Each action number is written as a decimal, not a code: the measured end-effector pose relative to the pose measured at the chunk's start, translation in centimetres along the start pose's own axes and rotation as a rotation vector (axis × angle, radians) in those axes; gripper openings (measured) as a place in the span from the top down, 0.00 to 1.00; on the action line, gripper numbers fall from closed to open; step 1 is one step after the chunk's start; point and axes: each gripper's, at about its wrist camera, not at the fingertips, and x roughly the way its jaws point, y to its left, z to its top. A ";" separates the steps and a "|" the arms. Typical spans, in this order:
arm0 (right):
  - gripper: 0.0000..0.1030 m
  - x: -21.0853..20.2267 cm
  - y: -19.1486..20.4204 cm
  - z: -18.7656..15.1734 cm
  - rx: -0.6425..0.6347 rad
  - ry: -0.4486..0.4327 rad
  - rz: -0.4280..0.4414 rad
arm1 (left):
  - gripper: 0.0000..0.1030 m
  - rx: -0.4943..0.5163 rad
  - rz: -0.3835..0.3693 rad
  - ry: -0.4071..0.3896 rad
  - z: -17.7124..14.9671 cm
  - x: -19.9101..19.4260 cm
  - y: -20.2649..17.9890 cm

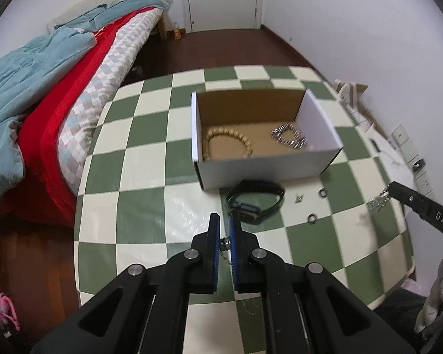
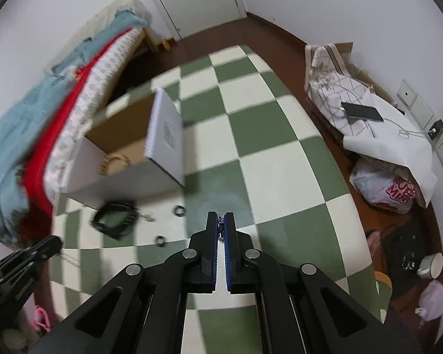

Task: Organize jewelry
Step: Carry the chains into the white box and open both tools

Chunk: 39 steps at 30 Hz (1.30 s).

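Note:
An open white cardboard box [image 1: 257,166] stands on the checkered table and holds a wooden bead bracelet [image 1: 227,141] and a silver chain bracelet [image 1: 289,137]. In front of it lie a black watch [image 1: 255,202], two dark rings [image 1: 311,217] [image 1: 322,193] and a small earring [image 1: 298,197]. My left gripper [image 1: 224,221] is shut on a small silver piece with a thin chain [image 1: 225,244] above the table. My right gripper [image 2: 220,218] is shut on a silver chain [image 2: 220,227]; it also shows in the left wrist view [image 1: 378,199], hanging from the right gripper [image 1: 394,188].
A bed with red and teal bedding [image 1: 44,103] runs along the table's left side. To the right of the table a covered pile holds a phone [image 2: 361,111] and cables, with bags on the floor [image 2: 384,188]. The box also shows in the right wrist view [image 2: 165,138].

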 end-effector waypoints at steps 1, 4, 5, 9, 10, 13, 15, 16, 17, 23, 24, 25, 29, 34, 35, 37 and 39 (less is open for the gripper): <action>0.96 -0.5 0.3 0.2 -0.003 -0.005 0.010 | 0.96 0.000 -0.008 -0.008 0.3 -0.5 0.0; 0.96 -2.2 1.7 0.7 -0.021 -0.025 0.045 | 0.96 -0.001 -0.030 -0.024 1.1 -1.7 0.1; 0.96 -2.5 2.0 1.0 -0.024 -0.029 0.052 | 0.96 -0.002 -0.039 -0.031 1.5 -2.3 0.2; 0.96 -4.6 3.9 2.6 -0.035 -0.061 0.103 | 0.96 0.007 -0.072 -0.072 3.7 -4.8 0.2; 0.96 -5.2 4.6 3.2 -0.042 -0.070 0.118 | 0.96 0.010 -0.076 -0.083 4.1 -5.2 0.2; 0.96 -6.6 6.2 5.0 -0.061 -0.100 0.146 | 0.96 0.018 -0.098 -0.126 6.3 -7.0 0.2; 0.96 -7.2 7.1 6.1 -0.069 -0.116 0.161 | 0.96 0.022 -0.110 -0.155 8.0 -8.1 0.3; 0.96 -7.4 7.7 6.8 -0.076 -0.120 0.169 | 0.96 0.024 -0.115 -0.171 8.9 -8.7 0.4; 0.97 -7.4 8.1 7.4 -0.078 -0.125 0.175 | 0.96 0.026 -0.118 -0.180 9.6 -9.0 0.4; 0.97 -6.5 10.3 10.3 -0.075 -0.108 0.233 | 0.96 0.037 -0.117 -0.204 14.4 -9.0 1.0; 0.97 -6.1 10.6 10.7 -0.076 -0.098 0.239 | 0.96 0.040 -0.113 -0.201 15.2 -8.6 1.1; 0.97 -5.3 10.9 11.1 -0.073 -0.079 0.250 | 0.96 0.041 -0.108 -0.197 15.7 -8.2 1.2; 1.00 -2.6 11.8 12.0 -0.083 -0.021 0.246 | 0.96 0.047 -0.099 -0.149 17.3 -5.3 1.3; 1.00 1.3 12.6 12.4 -0.120 0.055 0.207 | 0.96 0.041 -0.101 -0.057 17.9 -0.9 1.3; 1.00 1.9 12.7 12.4 -0.124 0.071 0.200 | 0.96 0.038 -0.102 -0.042 17.9 -0.2 1.4; 1.00 3.2 12.8 12.5 -0.138 0.100 0.183 | 0.96 0.026 -0.120 -0.008 17.9 1.1 1.5; 1.00 3.9 12.9 12.6 -0.144 0.121 0.177 | 0.96 0.026 -0.137 0.027 17.8 2.2 1.5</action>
